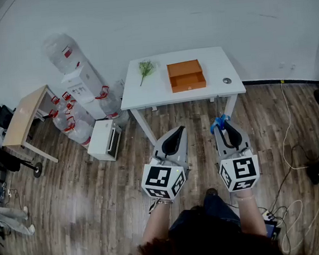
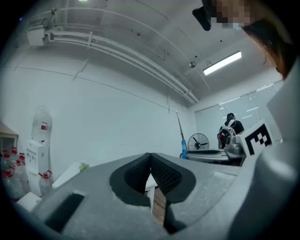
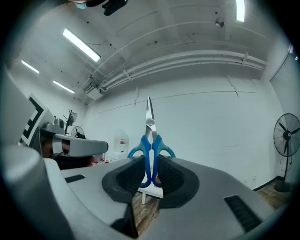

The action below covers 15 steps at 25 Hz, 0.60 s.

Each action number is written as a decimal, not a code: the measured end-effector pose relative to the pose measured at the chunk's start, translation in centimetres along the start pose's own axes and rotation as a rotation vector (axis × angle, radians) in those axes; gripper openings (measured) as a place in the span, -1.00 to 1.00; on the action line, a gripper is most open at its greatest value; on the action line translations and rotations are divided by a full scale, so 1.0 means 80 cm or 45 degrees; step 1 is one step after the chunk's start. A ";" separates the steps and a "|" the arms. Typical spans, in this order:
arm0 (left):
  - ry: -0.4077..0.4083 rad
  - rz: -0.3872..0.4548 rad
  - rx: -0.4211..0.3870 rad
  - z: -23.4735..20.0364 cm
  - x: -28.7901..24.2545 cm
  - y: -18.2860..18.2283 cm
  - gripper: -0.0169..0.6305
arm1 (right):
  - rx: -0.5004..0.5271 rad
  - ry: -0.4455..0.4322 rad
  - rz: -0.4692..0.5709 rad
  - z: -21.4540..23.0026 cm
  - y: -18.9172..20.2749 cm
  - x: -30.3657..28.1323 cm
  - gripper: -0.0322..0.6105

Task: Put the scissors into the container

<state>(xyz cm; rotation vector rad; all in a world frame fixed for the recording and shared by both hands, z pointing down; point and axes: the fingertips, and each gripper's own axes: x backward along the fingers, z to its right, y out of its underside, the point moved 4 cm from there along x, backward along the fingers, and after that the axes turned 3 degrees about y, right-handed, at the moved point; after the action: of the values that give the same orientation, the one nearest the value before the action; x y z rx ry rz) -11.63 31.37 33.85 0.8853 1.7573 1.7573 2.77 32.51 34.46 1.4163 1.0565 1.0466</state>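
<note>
Blue-handled scissors (image 3: 150,145) stand upright between the pads of my right gripper (image 3: 150,174), blades pointing up; the gripper is shut on their handles. From the head view the scissors (image 1: 219,122) show as a blue patch at the tip of the right gripper (image 1: 227,127). My left gripper (image 1: 173,135) is held beside it, shut with nothing between its pads (image 2: 151,169). The container, an orange open box (image 1: 186,75), rests on a white table (image 1: 215,62) ahead of both grippers, well apart from them.
A green sprig (image 1: 145,69) and a small round object (image 1: 227,80) also lie on the table. Water bottles and a dispenser (image 1: 79,81) stand at left beside a wooden side table (image 1: 23,115) and a white box (image 1: 105,139). Cables (image 1: 287,140) trail on the floor at right.
</note>
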 end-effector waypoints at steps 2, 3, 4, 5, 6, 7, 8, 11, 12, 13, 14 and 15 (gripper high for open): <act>0.003 -0.002 0.005 -0.008 -0.002 0.001 -0.90 | -0.003 0.005 0.003 -0.002 0.000 -0.007 -0.67; 0.006 -0.004 0.005 -0.011 -0.003 0.001 -0.90 | -0.011 0.006 0.007 -0.003 0.000 -0.010 -0.67; 0.010 -0.006 0.005 -0.013 -0.004 0.002 -0.90 | -0.025 0.005 0.012 -0.004 0.000 -0.013 -0.67; 0.013 -0.008 0.005 -0.014 -0.004 0.003 -0.90 | -0.044 0.000 0.017 -0.005 0.001 -0.014 -0.67; 0.015 -0.008 0.006 -0.015 -0.005 0.004 -0.90 | -0.061 -0.007 0.021 -0.006 0.002 -0.016 -0.67; 0.017 -0.008 0.009 -0.016 -0.006 0.005 -0.90 | -0.067 -0.012 0.021 -0.007 0.003 -0.018 -0.67; 0.018 -0.009 0.011 -0.019 -0.008 0.006 -0.90 | -0.062 -0.014 0.015 -0.008 0.005 -0.022 -0.67; 0.023 -0.020 0.020 -0.028 -0.019 0.010 -0.90 | -0.037 -0.011 -0.001 -0.007 0.008 -0.036 -0.67; 0.024 -0.022 0.022 -0.032 -0.024 0.010 -0.90 | -0.035 -0.013 -0.002 -0.006 0.008 -0.041 -0.67; 0.024 -0.023 0.023 -0.035 -0.029 0.010 -0.90 | -0.034 -0.017 -0.003 -0.005 0.008 -0.047 -0.67; 0.022 -0.022 0.024 -0.039 -0.034 0.010 -0.90 | -0.032 -0.022 -0.005 -0.004 0.008 -0.053 -0.67; 0.020 -0.021 0.025 -0.042 -0.040 0.010 -0.90 | -0.031 -0.026 -0.008 -0.001 0.009 -0.059 -0.67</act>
<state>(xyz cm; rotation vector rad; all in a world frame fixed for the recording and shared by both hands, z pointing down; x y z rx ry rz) -11.90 26.75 34.48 0.8649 1.7897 1.7436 1.67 27.90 34.95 1.4002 1.0298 1.0354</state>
